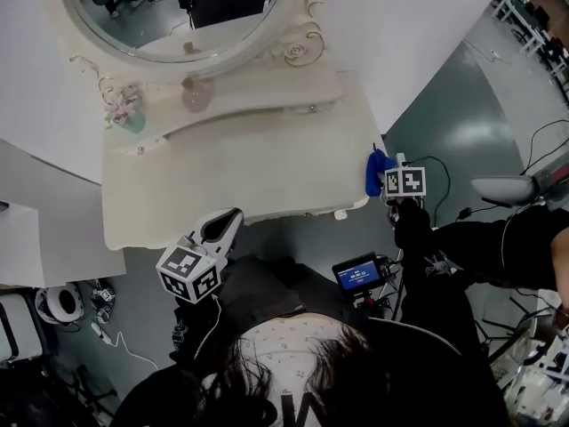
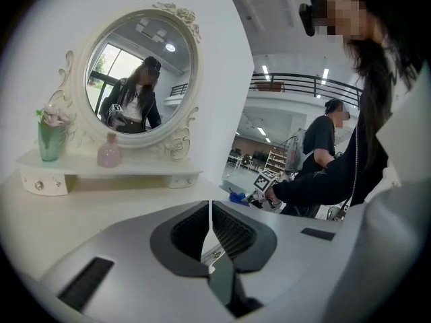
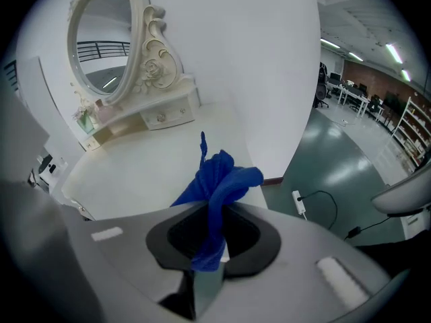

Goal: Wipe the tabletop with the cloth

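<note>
My right gripper point(image 3: 210, 242) clamped the cloth point(image 3: 221, 180) at 3 o'clock on the bench point(image 1: 267, 163), bare top toward 9. My left gripper point(image 2: 211, 237) sat closed, empty.

Tabletop point(image 1: 253, 169) front open; vase point(image 1: 131, 114), bottle point(image 1: 196, 94) on rear shelf point(image 1: 271, 89).

One blue cloth point(image 1: 375, 172), two grippers, a left gripper point(image 1: 229, 221) and a right gripper point(image 1: 385, 179), one white table point(image 1: 231, 169), one oval mirror point(image 1: 169, 12), one pink bottle point(image 1: 196, 94), one green vase point(image 1: 132, 119), one small lit screen point(image 1: 358, 274), one power strip point(image 3: 300, 203), two people, the wearer point(image 2: 380, 113) and a bystander point(image 2: 322, 143)
</note>
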{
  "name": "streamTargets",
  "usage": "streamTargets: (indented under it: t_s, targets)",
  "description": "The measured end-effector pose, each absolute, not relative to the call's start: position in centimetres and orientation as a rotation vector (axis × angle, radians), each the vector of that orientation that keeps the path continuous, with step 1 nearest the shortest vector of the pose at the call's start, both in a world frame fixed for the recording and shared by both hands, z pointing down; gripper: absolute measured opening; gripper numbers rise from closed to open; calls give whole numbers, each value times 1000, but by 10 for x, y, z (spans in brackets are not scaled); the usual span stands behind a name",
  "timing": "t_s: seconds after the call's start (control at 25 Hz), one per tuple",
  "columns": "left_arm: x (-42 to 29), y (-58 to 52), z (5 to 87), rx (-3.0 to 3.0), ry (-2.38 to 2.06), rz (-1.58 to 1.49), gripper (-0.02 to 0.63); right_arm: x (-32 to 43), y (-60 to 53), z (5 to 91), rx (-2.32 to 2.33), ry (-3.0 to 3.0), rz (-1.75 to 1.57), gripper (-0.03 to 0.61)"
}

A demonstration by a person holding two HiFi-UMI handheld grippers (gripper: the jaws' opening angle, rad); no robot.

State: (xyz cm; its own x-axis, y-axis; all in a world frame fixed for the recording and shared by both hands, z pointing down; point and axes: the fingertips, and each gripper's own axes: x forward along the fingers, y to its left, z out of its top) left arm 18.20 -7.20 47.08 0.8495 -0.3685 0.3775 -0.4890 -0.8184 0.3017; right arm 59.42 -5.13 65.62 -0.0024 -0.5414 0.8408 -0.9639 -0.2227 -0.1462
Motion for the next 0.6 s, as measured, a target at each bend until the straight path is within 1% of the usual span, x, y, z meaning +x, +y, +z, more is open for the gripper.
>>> streamTargets:
  t_s: [0.36, 0.6]
  targets:
    - [147, -49, 474, 2584, -742, 454, 2, 592, -55, 644, 1870, -1539, 1126, 60]
    - [115, -48, 477, 2551, -799, 445, 2, 541, -76, 618, 1855, -1686, 1134, 60]
